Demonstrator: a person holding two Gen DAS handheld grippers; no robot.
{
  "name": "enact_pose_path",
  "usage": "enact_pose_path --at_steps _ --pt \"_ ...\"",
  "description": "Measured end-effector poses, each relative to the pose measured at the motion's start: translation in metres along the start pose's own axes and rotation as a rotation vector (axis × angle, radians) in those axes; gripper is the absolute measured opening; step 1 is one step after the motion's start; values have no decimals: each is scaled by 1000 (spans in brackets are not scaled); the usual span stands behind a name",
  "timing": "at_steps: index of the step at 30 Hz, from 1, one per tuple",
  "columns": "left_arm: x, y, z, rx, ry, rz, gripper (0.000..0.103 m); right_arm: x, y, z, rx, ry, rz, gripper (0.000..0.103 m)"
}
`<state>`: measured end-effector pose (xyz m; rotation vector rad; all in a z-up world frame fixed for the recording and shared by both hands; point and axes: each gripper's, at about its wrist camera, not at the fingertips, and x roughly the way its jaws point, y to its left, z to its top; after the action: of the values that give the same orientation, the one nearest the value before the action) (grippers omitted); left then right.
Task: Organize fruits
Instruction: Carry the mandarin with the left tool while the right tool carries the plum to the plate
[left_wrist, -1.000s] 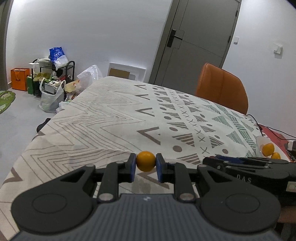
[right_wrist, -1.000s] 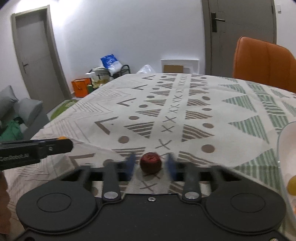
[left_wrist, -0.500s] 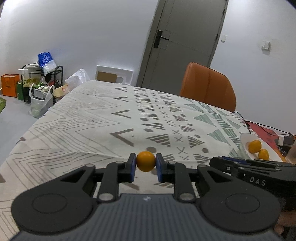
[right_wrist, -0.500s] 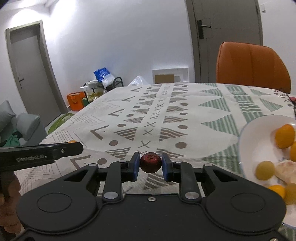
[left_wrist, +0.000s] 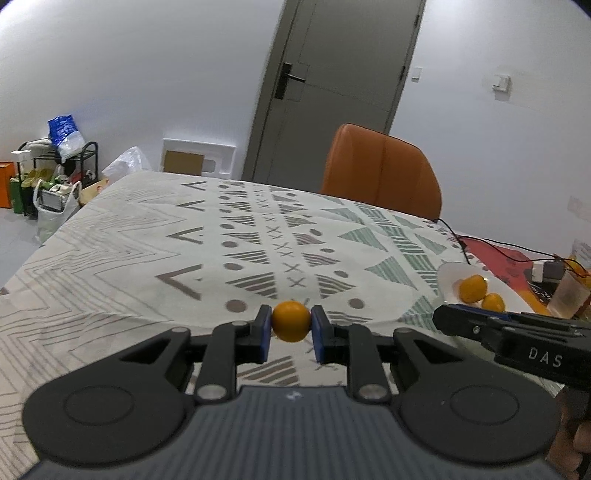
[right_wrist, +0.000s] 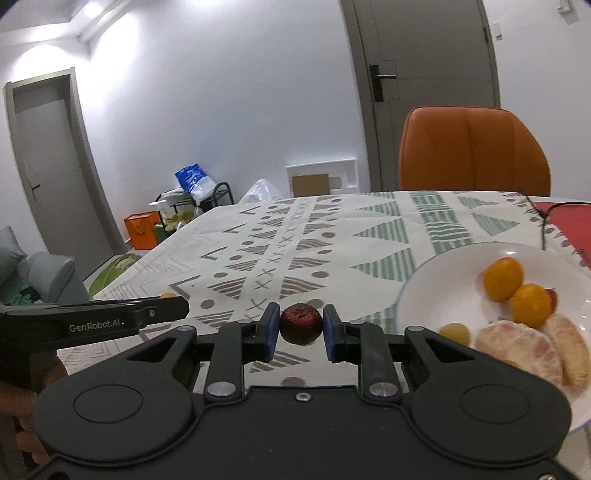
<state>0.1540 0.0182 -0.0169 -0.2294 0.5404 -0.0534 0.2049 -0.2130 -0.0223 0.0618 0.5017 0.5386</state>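
My left gripper (left_wrist: 291, 326) is shut on a small orange fruit (left_wrist: 291, 320) and holds it above the patterned tablecloth (left_wrist: 155, 258). My right gripper (right_wrist: 300, 328) is shut on a small dark red fruit (right_wrist: 300, 323), held above the cloth just left of a white plate (right_wrist: 436, 280). The plate holds orange fruits (right_wrist: 503, 278), a small yellow-green fruit (right_wrist: 455, 332) and peeled citrus segments (right_wrist: 517, 345). In the left wrist view the plate (left_wrist: 448, 275) lies to the right, behind the right gripper's side (left_wrist: 517, 338).
An orange chair (right_wrist: 472, 151) stands at the table's far side. A red mat with black cables (left_wrist: 498, 254) and small items lies right of the plate. The left gripper's side (right_wrist: 92, 321) shows at the left in the right wrist view.
Both grippers have moved right toward the plate, each keeping its fruit. The plate now shows larger and closer in both views.
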Motion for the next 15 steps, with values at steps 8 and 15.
enact_pose_path --at_steps 8,15 --pt "3 -27 2 41 -6 -37 21 -18 -27 -5 38 -28 -35 23" --pt "8 -48 2 66 -3 -59 21 -33 -50 -10 69 -51 -70 23"
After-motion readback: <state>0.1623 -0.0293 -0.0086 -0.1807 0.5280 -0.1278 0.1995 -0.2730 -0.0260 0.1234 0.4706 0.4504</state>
